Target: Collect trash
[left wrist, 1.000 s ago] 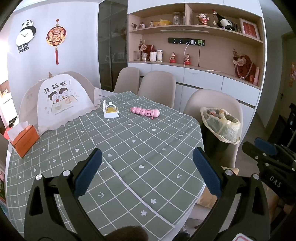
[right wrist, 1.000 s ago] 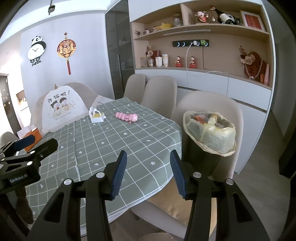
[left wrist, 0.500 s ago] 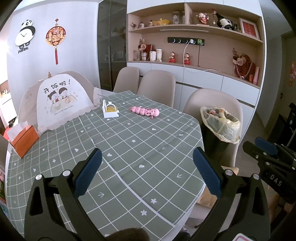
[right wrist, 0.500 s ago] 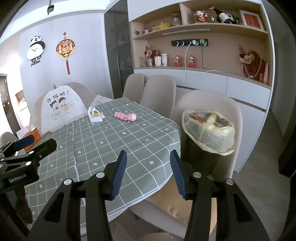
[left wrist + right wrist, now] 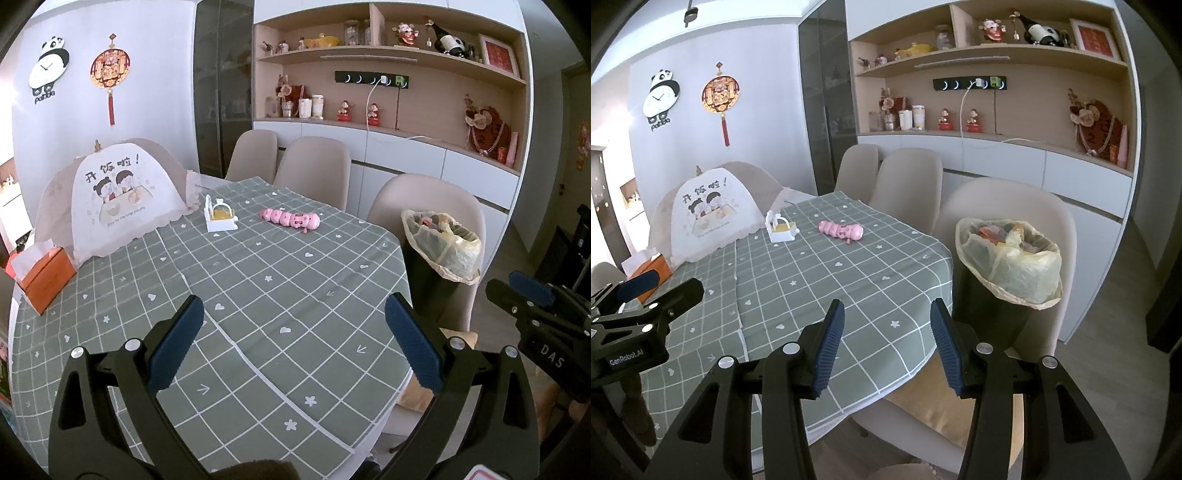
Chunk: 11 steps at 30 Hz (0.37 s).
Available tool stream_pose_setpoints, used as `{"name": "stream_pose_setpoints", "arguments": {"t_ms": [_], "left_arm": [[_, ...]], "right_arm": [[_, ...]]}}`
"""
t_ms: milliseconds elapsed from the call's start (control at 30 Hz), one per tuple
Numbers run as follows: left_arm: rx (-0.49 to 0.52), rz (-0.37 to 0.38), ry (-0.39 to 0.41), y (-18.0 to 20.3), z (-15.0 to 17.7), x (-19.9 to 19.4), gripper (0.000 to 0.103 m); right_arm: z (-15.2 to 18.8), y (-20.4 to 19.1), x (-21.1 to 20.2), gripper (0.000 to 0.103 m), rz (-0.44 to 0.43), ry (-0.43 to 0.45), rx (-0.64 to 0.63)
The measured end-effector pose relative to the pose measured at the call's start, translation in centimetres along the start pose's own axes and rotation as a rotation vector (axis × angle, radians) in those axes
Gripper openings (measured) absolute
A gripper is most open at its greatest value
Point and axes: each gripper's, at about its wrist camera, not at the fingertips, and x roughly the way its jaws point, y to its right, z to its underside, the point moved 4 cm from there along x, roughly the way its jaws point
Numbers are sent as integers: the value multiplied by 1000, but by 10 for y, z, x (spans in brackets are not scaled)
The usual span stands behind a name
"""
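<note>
Both my grippers hang empty over the near edge of the table (image 5: 258, 302): the left gripper (image 5: 293, 343) has its jaws spread wide, the right gripper (image 5: 886, 341) holds its jaws apart but narrower, nothing between either pair. The trash bin (image 5: 1008, 266), lined with a pale bag already heaped with scraps, stands just beside the table's right edge, in front of a beige chair (image 5: 1004, 206); it lies ahead and to the right of my right fingers, so that hand is the nearer one, while my left would have to cross the table corner. I see no loose litter on the cloth. Further off, well apart from both hands, lie a pink caterpillar toy (image 5: 290, 219), its long axis running left to right, a small white holder (image 5: 219, 216), a mesh food cover (image 5: 118, 195) and an orange tissue box (image 5: 46, 275). I judge nothing blocks the way to the bin.
</note>
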Motion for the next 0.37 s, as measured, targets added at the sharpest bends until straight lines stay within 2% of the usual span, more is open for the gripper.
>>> {"name": "stream_pose_setpoints", "arguments": {"t_ms": [233, 367], "left_arm": [[-40, -11, -44, -20, -1, 21, 94], [-159, -134, -130, -79, 10, 54, 94]], "right_arm": [[-4, -5, 12, 46, 4, -27, -2], [-12, -19, 42, 46, -40, -83, -40]]}}
